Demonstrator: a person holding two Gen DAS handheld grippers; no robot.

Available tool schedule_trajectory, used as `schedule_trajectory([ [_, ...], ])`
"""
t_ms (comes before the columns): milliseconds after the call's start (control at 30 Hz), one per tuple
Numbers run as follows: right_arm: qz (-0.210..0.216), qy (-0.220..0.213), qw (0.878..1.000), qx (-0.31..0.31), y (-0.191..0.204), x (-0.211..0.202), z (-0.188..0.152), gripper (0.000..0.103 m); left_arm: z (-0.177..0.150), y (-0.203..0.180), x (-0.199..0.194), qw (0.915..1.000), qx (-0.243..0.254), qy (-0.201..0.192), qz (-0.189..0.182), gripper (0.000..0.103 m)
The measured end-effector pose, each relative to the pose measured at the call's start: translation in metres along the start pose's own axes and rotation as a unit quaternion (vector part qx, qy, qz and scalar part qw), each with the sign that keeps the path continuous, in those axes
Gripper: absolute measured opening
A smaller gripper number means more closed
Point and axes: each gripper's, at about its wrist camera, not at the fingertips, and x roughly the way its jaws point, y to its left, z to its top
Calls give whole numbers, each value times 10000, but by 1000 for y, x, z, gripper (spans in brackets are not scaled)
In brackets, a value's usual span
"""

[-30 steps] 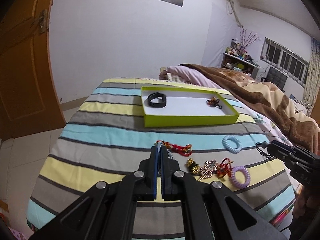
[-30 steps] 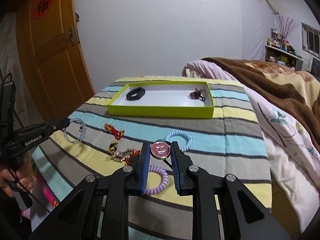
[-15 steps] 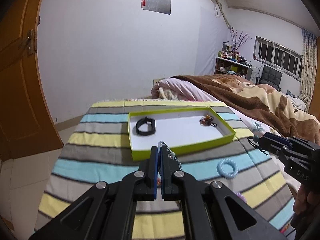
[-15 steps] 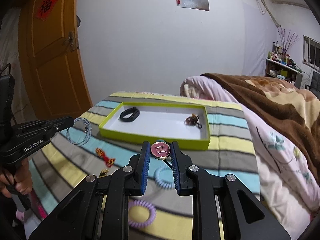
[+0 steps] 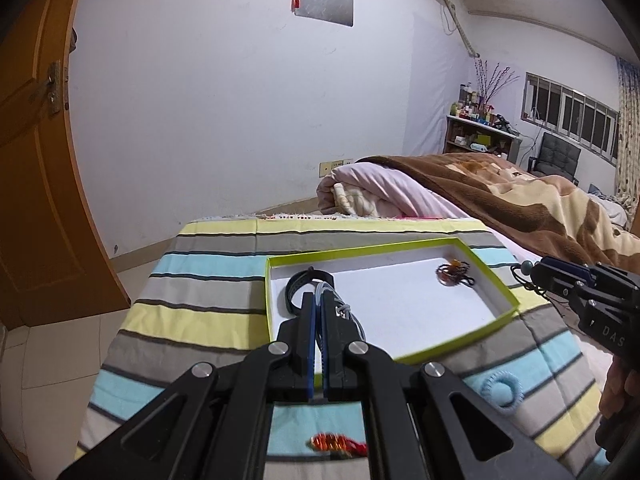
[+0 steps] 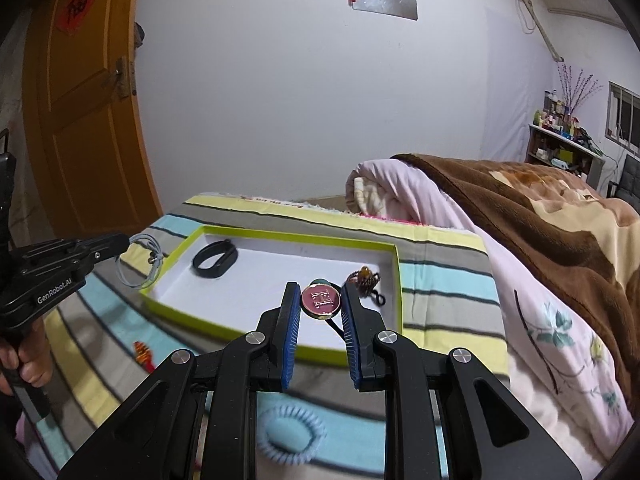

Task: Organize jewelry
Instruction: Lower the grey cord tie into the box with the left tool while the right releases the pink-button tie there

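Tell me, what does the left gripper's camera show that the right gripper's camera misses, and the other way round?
Only the left view shows a row of windows and the right gripper from the side. Only the right view shows a round pink charm between the right gripper's pads, a red paper sign on the door, and the left gripper dangling a pale blue cord loop. Both show the green tray, its black band and a blue coil hair tie.

Lime-green cardboard tray (image 6: 276, 237): matt, white paper lining. Round pink pendant (image 6: 321, 301): glossy enamel, metal rim. Striped bed cover (image 5: 208, 312): woven cloth.
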Motion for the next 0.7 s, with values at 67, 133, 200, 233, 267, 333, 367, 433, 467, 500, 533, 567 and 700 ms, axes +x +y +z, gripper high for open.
schedule_trajectory([
  [67, -18, 27, 10000, -15, -2, 9, 2, 21, 0, 2, 8, 10000, -3, 30, 34, 2],
  [133, -46, 93, 9999, -12, -5, 21, 3, 21, 0, 5, 18, 9999, -16, 82, 73, 2],
  [200, -55, 196, 9998, 8, -9, 34, 2, 21, -2, 8, 27, 9998, -28, 150, 105, 2],
  [233, -69, 248, 9997, 15, -10, 40, 0, 21, -3, 9, 30, 9997, -36, 190, 126, 2],
  [267, -83, 297, 9995, 22, -12, 46, -1, 21, -4, 10, 35, 9996, -51, 239, 136, 2],
  [333, -98, 399, 9991, 40, -14, 56, -3, 21, -6, 14, 43, 9993, -69, 333, 172, 2],
  [367, -100, 472, 9988, 49, -15, 62, -5, 21, -8, 16, 47, 9991, -77, 382, 180, 2],
  [433, -108, 565, 9983, 74, -18, 71, -7, 21, -10, 19, 54, 9986, -91, 485, 193, 2],
  [467, -99, 617, 9980, 90, -19, 75, -8, 21, -12, 19, 57, 9984, -87, 523, 209, 2],
  [500, -81, 672, 9976, 112, -20, 78, -10, 21, -13, 20, 60, 9982, -85, 558, 215, 2],
  [533, -75, 712, 9973, 128, -21, 82, -11, 21, -14, 20, 62, 9980, -85, 594, 219, 2],
  [567, -79, 755, 9970, 135, -22, 85, -12, 21, -15, 21, 64, 9977, -80, 629, 232, 2],
  [700, -67, 881, 9958, 235, -27, 92, -17, 21, -18, 21, 75, 9964, -57, 787, 302, 2],
])
